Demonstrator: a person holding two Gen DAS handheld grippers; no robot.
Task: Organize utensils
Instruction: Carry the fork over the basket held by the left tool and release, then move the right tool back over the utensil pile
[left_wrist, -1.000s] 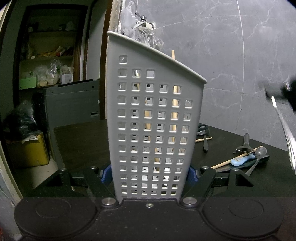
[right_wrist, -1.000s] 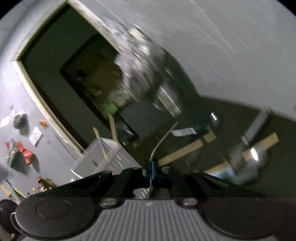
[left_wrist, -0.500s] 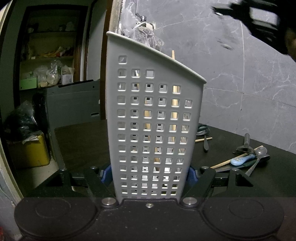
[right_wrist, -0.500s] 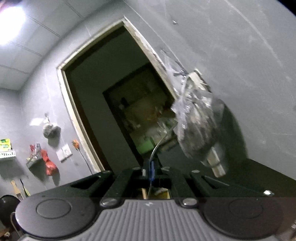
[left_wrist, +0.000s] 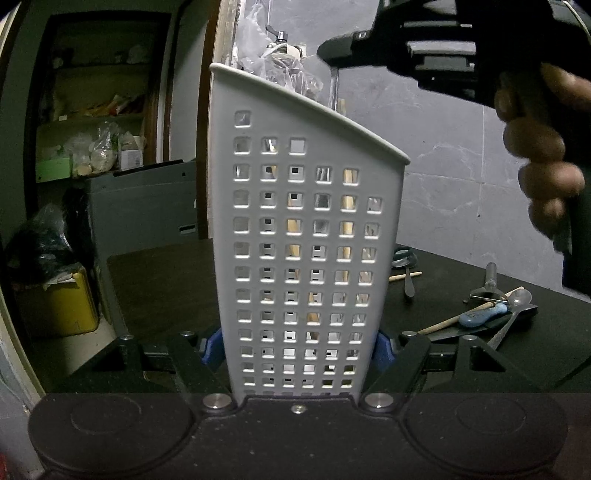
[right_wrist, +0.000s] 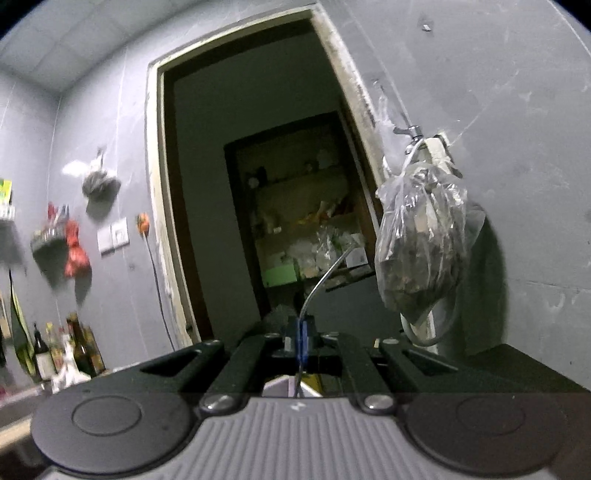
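Utensils are split between two places: some stand inside the white perforated caddy (left_wrist: 310, 236), where pale wooden sticks (left_wrist: 349, 206) show through its square holes and one pokes above the slanted rim, and others lie loose on the black table (left_wrist: 166, 288) to the right. The loose pile holds a metal spoon (left_wrist: 519, 301), a blue-handled piece (left_wrist: 480, 314), a wooden stick (left_wrist: 454, 322) and a metal tool with a clip-like head (left_wrist: 487, 291); nearer the caddy lie another small spoon (left_wrist: 409, 284) and a thin wooden stick (left_wrist: 404, 276). The caddy stands upright on the table, clamped at its base by the left gripper (left_wrist: 299, 350), whose blue pads (left_wrist: 212, 349) press on both side walls, so the jaws are set wide around it. Above the caddy's rim, in the left wrist view, the right gripper (left_wrist: 334, 55) reaches in from the upper right, carried by a hand (left_wrist: 539, 147) whose fingers wrap its handle, and a thin metal utensil (left_wrist: 334, 88) hangs from it down toward the caddy's opening. In the right wrist view the right gripper (right_wrist: 302, 341) has its jaws pinched tight on that utensil (right_wrist: 325, 277), a narrow curved metal shaft rising from between the blue pads; which kind of utensil it is cannot be told. Behind, a plastic bag (right_wrist: 421, 236) hangs from a tap on the grey wall, beside an open doorway (right_wrist: 258, 184) leading to cluttered shelves.
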